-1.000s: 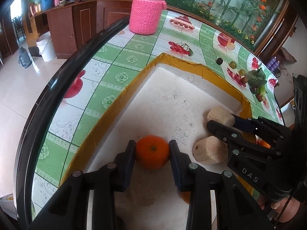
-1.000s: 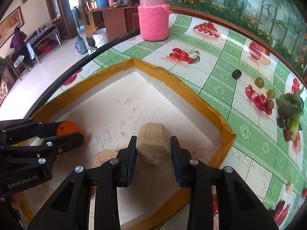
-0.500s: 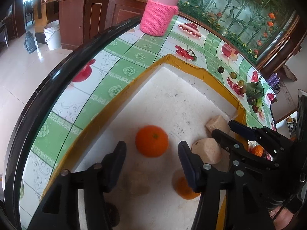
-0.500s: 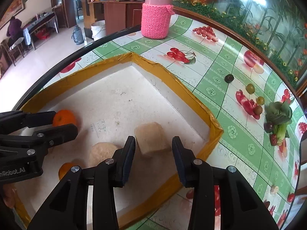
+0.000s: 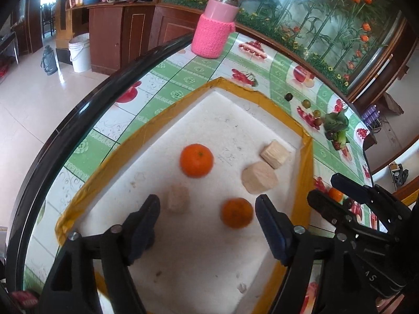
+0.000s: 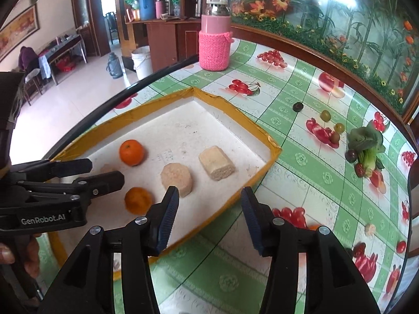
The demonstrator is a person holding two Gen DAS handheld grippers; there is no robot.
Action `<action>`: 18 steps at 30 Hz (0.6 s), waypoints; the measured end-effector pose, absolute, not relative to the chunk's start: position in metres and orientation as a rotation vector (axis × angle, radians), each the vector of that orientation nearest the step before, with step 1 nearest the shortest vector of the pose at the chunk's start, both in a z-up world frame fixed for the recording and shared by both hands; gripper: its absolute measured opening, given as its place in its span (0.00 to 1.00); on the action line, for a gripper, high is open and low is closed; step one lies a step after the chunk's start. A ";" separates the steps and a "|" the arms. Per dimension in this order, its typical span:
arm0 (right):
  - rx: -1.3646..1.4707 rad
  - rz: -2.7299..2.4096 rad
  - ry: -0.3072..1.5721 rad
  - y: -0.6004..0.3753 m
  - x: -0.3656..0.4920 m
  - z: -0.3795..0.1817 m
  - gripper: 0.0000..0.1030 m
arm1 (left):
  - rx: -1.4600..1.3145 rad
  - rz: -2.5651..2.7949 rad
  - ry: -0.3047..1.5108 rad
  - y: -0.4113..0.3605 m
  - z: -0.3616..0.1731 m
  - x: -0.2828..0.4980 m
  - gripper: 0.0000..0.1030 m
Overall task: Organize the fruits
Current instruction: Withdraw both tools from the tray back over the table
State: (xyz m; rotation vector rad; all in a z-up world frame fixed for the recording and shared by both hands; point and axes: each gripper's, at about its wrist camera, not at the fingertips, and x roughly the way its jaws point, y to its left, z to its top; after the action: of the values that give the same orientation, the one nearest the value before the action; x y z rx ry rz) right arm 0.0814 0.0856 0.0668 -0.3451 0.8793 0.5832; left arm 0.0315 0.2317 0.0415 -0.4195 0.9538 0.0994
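A white tray with a yellow taped rim (image 5: 131, 141) (image 6: 154, 104) holds two oranges (image 5: 196, 160) (image 5: 236, 213) and three beige peeled chunks (image 5: 275, 154) (image 5: 259, 177) (image 5: 178, 198). My left gripper (image 5: 207, 217) (image 6: 103, 172) hovers above the tray's near part. Its jaws are opening, and the near orange (image 6: 138, 200) lies untouched on the tray below them. My right gripper (image 6: 208, 204) (image 5: 326, 189) hangs over the tray's right rim, jaws opening and gripping nothing. The block-shaped chunk (image 6: 216, 166) and the round chunk (image 6: 176, 179) rest on the tray ahead of it.
On the fruit-print tablecloth to the right lie loose small fruits (image 6: 297, 106) (image 6: 325, 115), a leafy vegetable (image 6: 366, 141), a small beige piece (image 6: 370, 229) and an orange (image 5: 335, 193). A pink-sleeved jar (image 6: 214, 44) stands at the far edge. The table's black rim (image 5: 78, 115) curves left.
The left gripper let go of the orange, opened and drew back upward. The right gripper released the beige chunk onto the tray, opened and pulled back over the rim.
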 end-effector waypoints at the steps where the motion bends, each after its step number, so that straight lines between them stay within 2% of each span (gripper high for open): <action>1: -0.340 0.582 0.872 0.080 0.074 0.070 0.53 | -0.411 0.100 0.946 0.228 0.045 0.027 0.77; 9: -0.308 0.545 0.914 0.027 0.037 0.062 0.54 | -0.316 0.102 0.906 0.195 0.066 0.000 0.88; 18: -0.223 0.430 0.987 -0.050 0.019 0.048 0.54 | -0.262 0.028 0.918 0.139 0.076 -0.010 0.91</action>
State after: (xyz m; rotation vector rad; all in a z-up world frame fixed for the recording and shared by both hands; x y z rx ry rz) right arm 0.0192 -0.0503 0.0480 -0.2234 0.9868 0.4301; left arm -0.0100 0.1388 0.0757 -0.2618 0.9183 0.0277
